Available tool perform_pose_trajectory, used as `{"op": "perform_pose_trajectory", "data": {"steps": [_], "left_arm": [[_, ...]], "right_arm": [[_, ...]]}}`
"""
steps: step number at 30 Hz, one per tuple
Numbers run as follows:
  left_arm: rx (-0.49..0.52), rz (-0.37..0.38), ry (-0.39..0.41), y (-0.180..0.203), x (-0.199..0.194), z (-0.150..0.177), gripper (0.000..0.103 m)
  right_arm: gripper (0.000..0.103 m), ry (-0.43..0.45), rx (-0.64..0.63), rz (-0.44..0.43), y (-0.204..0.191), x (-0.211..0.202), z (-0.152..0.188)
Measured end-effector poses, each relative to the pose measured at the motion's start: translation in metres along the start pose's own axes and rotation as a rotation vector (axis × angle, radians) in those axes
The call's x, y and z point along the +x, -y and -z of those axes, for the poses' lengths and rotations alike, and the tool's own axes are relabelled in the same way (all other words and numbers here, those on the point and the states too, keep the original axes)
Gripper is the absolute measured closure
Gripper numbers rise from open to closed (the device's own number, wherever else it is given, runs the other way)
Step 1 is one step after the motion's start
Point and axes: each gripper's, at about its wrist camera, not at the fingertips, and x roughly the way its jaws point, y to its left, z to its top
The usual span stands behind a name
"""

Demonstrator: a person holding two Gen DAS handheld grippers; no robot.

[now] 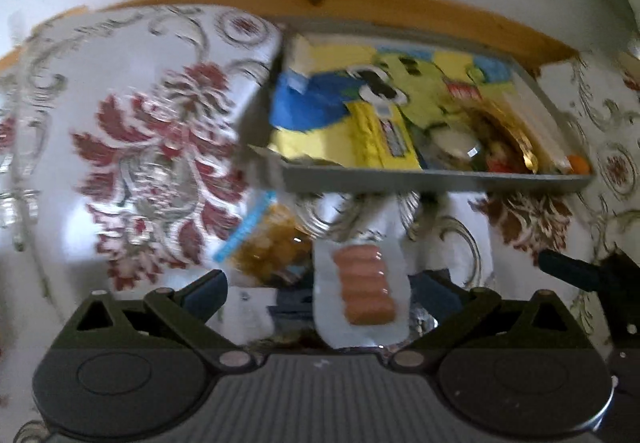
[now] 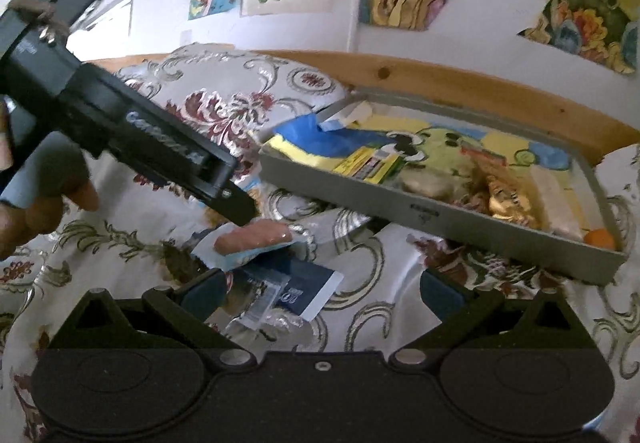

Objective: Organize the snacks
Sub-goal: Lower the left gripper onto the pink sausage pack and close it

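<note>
I've got the left gripper (image 1: 320,291) low over the patterned cloth (image 1: 160,147), jaws spread wide with nothing clamped, and the sausage pack (image 1: 362,291) sits right between them, resting on top of a small pile. From the right wrist view I see the same sausage pack (image 2: 254,239) lying on a dark blue packet (image 2: 308,287), with the left gripper's tip just above it. My right gripper (image 2: 320,291) has its jaws apart too, empty, hanging back over the cloth. Beside the sausages is a clear bag of golden snacks (image 1: 268,247), and beyond sits the grey tray (image 1: 436,181), already crowded with a yellow and blue bag (image 1: 320,111) and a gold wrapper (image 2: 508,199). I judge the sausage pack light and floppy at its flat sealed border, firmer through the 4 links I can count, and the film looks slick. I'd bite across the links rather than the thin edge, gently, so the seal doesn't burst. The surface under the cloth looks soft and rumpled, maybe a bed, so pressing down may just sink the pile.
</note>
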Motion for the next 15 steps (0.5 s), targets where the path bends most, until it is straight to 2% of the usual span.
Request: {"op": "perform_pose_trajectory", "data": {"steps": [5, 9, 12, 13, 15], "left_arm": [[-0.001, 0.045, -0.079, 0.005, 0.026, -0.010, 0.000], [0.011, 0.053, -0.135, 0.007, 0.044, -0.015, 0.001], [0.016, 0.080, -0.143, 0.008, 0.047, -0.015, 0.011], [0.018, 0.081, -0.155, 0.009, 0.049, -0.015, 0.020], [0.029, 0.064, -0.177, 0.010, 0.052, -0.014, 0.027]], "right_arm": [[0.001, -0.010, -0.045, -0.009, -0.006, 0.007, 0.003], [0.001, -0.011, -0.053, -0.023, -0.007, 0.010, 0.005], [0.001, -0.004, -0.059, -0.030, -0.007, 0.012, 0.005], [0.001, -0.004, -0.058, -0.035, -0.007, 0.013, 0.005], [0.001, -0.002, -0.055, -0.049, -0.007, 0.016, 0.004]]}}
